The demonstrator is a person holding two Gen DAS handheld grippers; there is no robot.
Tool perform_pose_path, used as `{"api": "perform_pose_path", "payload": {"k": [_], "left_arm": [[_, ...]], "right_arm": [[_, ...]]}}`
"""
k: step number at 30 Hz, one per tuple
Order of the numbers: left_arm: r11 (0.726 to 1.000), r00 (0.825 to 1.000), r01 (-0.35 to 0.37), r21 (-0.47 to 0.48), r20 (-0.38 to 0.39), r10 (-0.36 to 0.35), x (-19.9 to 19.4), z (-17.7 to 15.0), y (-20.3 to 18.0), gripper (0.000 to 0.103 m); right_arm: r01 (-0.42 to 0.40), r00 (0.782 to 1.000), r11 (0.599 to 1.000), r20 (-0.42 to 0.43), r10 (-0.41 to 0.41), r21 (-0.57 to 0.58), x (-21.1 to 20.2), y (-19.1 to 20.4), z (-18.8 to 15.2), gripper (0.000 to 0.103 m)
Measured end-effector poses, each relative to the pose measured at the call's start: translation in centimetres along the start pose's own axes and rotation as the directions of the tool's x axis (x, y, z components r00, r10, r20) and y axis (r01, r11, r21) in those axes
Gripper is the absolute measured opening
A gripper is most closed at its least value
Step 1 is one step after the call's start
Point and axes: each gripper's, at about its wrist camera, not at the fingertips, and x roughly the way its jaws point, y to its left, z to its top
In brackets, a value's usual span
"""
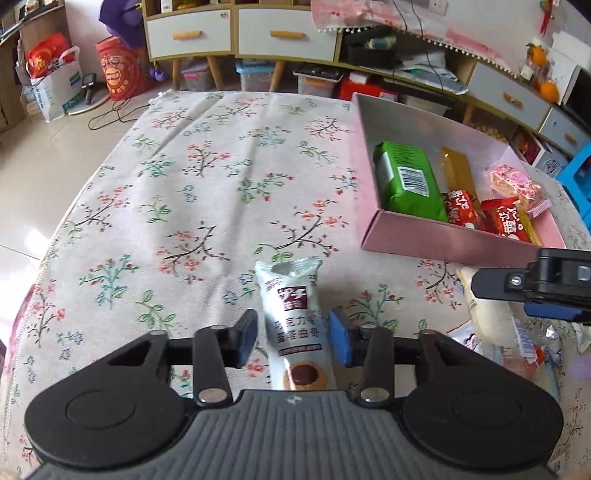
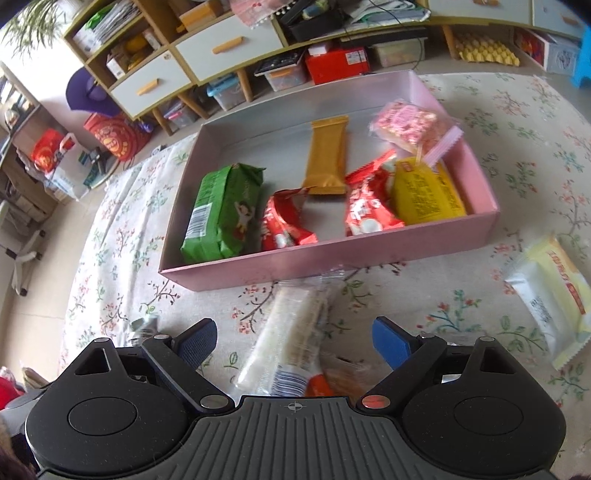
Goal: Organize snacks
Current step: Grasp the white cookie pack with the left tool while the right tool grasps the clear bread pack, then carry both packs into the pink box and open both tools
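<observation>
A white cookie packet (image 1: 295,325) lies on the floral tablecloth between the fingers of my left gripper (image 1: 293,334). The jaws are open: the right pad is at the wrapper and a thin gap shows on the left. My right gripper (image 2: 293,343) stands wide open over a clear-wrapped white bar (image 2: 291,332) just in front of the pink box (image 2: 332,258). In the box lie a green packet (image 2: 221,214), a gold bar (image 2: 327,158), two red packets (image 2: 284,225), a yellow packet (image 2: 424,192) and a pink one (image 2: 406,125).
A pale yellow-and-white packet (image 2: 554,295) lies on the cloth to the right of the box. More wrappers (image 1: 517,343) sit at the right in the left wrist view. Behind the table stand cabinets with drawers (image 1: 288,35) and floor boxes; bags (image 1: 55,85) at far left.
</observation>
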Motion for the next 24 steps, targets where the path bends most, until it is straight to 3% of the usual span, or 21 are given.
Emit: {"api": "perform_pose_path", "payload": {"k": [3,8,13,20,22,24], "left_arm": [[1.0,1.0,0.016,-0.018,-0.01,-0.017,0.0,-0.1,0.3,0.054],[0.997,0.997,0.062,-0.047,-0.049,-0.064,0.4,-0.5,0.5,0.055],[0.999,0.997,0.05,-0.016,-0.063,-0.051,0.8,-0.8,-0.1,0.054],[0.999,0.998,0.005,0.044,-0.067,-0.002,0.8,-1.0,-0.5,0.044],[0.998,0.998,-0.001,0.06,-0.063,0.005,0.7,-1.0,-0.5,0.034],[0.998,0.998,-0.007,0.062,-0.063,0.011,0.6,-1.0,-0.4,0.029]], "right_arm": [[0.028,1.0,0.999,-0.002,-0.028,-0.022,0.6,0.5,-0.1,0.085],[0.052,0.998,0.998,-0.021,-0.053,-0.042,1.4,0.7,-0.3,0.068],[0.024,0.999,0.999,-0.032,-0.025,-0.044,1.3,0.5,-0.4,0.039],[-0.02,0.999,1.0,-0.033,0.019,-0.016,0.1,-0.3,0.0,0.032],[-0.038,0.999,0.999,-0.035,0.038,0.001,-0.3,-0.7,0.1,0.03],[-0.048,0.998,0.999,-0.033,0.048,0.01,-0.7,-1.2,0.1,0.03]]}}
